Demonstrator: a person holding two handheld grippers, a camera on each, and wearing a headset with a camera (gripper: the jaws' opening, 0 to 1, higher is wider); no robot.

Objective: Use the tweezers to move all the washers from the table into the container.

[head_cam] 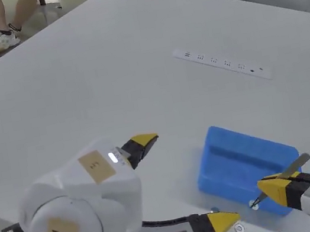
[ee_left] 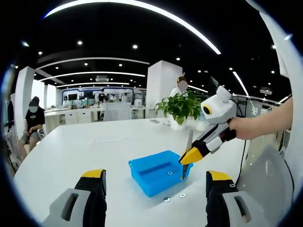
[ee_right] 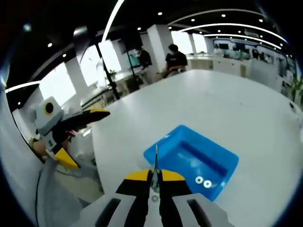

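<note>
**A:** Right gripper?

**B:** Right gripper (ee_right: 156, 176) has its jaws pinched tight on the tweezers (ee_right: 155, 163). The thin silver tweezers stick out forward past the yellow fingertips.

**A:** Where do the tweezers point?

**B:** In the head view the tips angle down at the near right edge of the blue container (head_cam: 244, 160). Can't tell if they touch the rim or sit just beside it. Can't tell if a washer is in the tips either, too small.

**A:** Left gripper?

**B:** Left gripper (head_cam: 194, 176) is spread wide apart with nothing between the jaws. It's left of the container, one yellow fingertip far and one near.

**A:** Washers?

**B:** Two washers (ee_right: 199, 179) lie inside the container, side by side by one wall. Two loose washers (ee_left: 182, 195) lie on the table (head_cam: 105, 70) just near of the container. They're close to each other and apart from the tweezers tips.

**A:** Container?

**B:** It sits flat on the white table, open side up, in the near right part. It's between the two grippers.

**A:** Anything else?

**B:** A white power strip (head_cam: 221, 63) lies far of the container, well apart. A potted plant (ee_left: 182, 106) stands at the far end of the table in the left gripper view. People sit in the room behind.
</note>
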